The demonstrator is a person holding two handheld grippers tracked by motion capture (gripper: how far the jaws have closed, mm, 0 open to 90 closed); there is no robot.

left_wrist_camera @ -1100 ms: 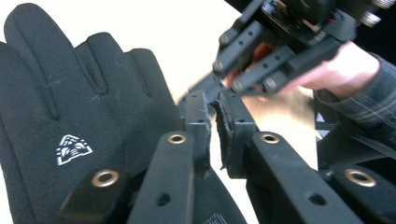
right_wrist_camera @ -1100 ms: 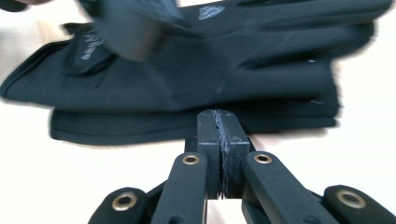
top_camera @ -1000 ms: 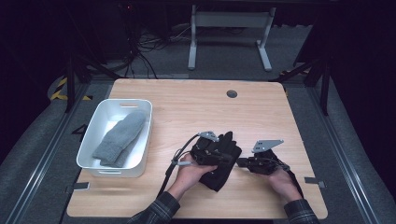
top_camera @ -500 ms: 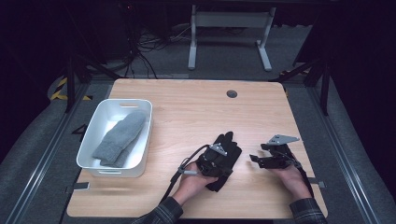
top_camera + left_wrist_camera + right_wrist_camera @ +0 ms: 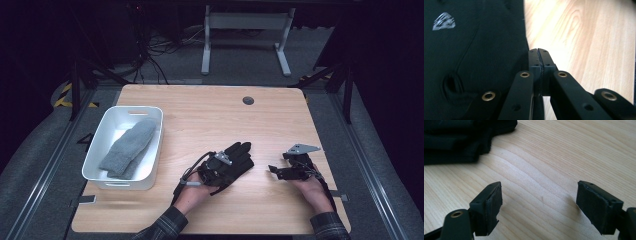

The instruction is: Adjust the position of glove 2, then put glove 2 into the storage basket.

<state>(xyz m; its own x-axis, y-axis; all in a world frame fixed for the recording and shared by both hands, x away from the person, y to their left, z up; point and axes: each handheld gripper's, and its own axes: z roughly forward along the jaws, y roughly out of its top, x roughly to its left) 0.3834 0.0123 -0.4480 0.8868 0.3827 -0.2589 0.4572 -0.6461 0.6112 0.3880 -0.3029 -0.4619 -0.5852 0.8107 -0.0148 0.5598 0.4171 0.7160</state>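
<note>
Your right claw (image 5: pixel 274 171) has just opened, nothing between its jaws; the black glove (image 5: pixel 239 159) lies released on the worktop (image 5: pixel 210 110). Your left claw (image 5: pixel 539 53) is closed beside it.

Bare tabletop (image 5: pixel 215 112) beyond black glove (image 5: pixel 235 159)

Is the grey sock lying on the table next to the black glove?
No, the grey sock lies inside the white bin, well apart from the black glove on the table.
</note>
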